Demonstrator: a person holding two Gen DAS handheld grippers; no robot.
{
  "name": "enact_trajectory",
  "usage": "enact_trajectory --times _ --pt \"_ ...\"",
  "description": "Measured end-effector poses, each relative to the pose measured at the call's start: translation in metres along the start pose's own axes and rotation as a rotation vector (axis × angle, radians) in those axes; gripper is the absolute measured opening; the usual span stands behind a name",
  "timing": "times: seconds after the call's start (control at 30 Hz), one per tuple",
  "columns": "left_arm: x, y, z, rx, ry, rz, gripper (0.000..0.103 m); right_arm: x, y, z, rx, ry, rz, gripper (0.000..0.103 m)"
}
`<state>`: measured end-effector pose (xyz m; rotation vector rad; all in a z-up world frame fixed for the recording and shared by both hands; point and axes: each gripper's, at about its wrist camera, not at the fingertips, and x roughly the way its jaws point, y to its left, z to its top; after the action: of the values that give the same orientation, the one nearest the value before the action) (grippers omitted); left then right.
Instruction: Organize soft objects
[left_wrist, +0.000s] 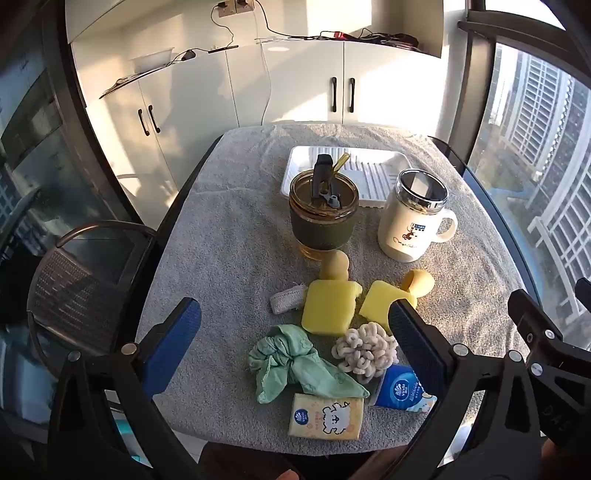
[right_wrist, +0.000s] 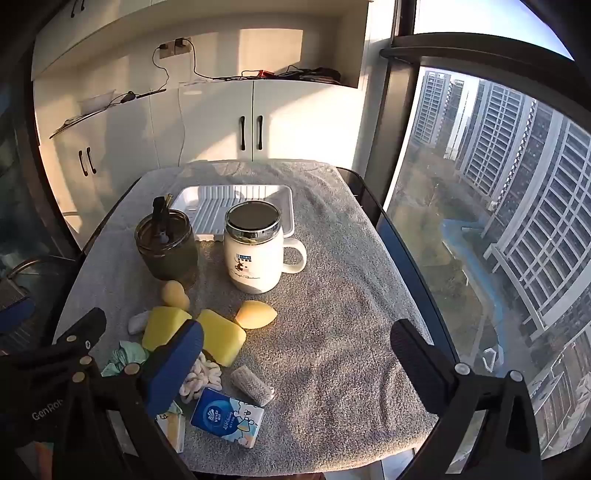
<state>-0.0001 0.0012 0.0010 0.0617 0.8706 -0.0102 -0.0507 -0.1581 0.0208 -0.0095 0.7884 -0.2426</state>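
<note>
Soft things lie on the grey towel at the near side: two yellow sponges (left_wrist: 327, 308) (right_wrist: 221, 341), two makeup puffs (left_wrist: 334, 266) (right_wrist: 255, 314), a green scrunchie (left_wrist: 291, 363), a white loopy scrunchie (left_wrist: 364, 349), two small grey rolls (left_wrist: 288, 299) (right_wrist: 253, 384), a blue tissue pack (right_wrist: 229, 417) and a yellow tissue pack (left_wrist: 327, 415). My left gripper (left_wrist: 295, 350) is open and empty above the scrunchies. My right gripper (right_wrist: 295, 365) is open and empty above the towel, right of the pile.
A white ribbed tray (left_wrist: 369, 170) lies at the far side. An amber cup with a green sleeve (left_wrist: 323, 218) and a white lidded mug (left_wrist: 412, 218) stand before it. A chair (left_wrist: 74, 291) is at the left. A window is at the right.
</note>
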Motion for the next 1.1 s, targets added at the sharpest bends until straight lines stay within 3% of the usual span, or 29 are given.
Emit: enact_trajectory --times 0.23,0.3,1.1 --pt "0.0 -0.002 0.001 0.025 -0.005 0.043 0.103 0.0 0.002 0.0 0.007 0.009 0.002 0.103" --pt "-0.002 -0.002 -0.001 0.002 -0.011 0.003 0.103 0.0 0.002 0.0 0.004 0.008 -0.001 0.103" --pt "-0.006 0.002 0.001 0.004 -0.015 0.011 0.103 -0.002 0.003 -0.002 -0.01 -0.011 0.007 0.103"
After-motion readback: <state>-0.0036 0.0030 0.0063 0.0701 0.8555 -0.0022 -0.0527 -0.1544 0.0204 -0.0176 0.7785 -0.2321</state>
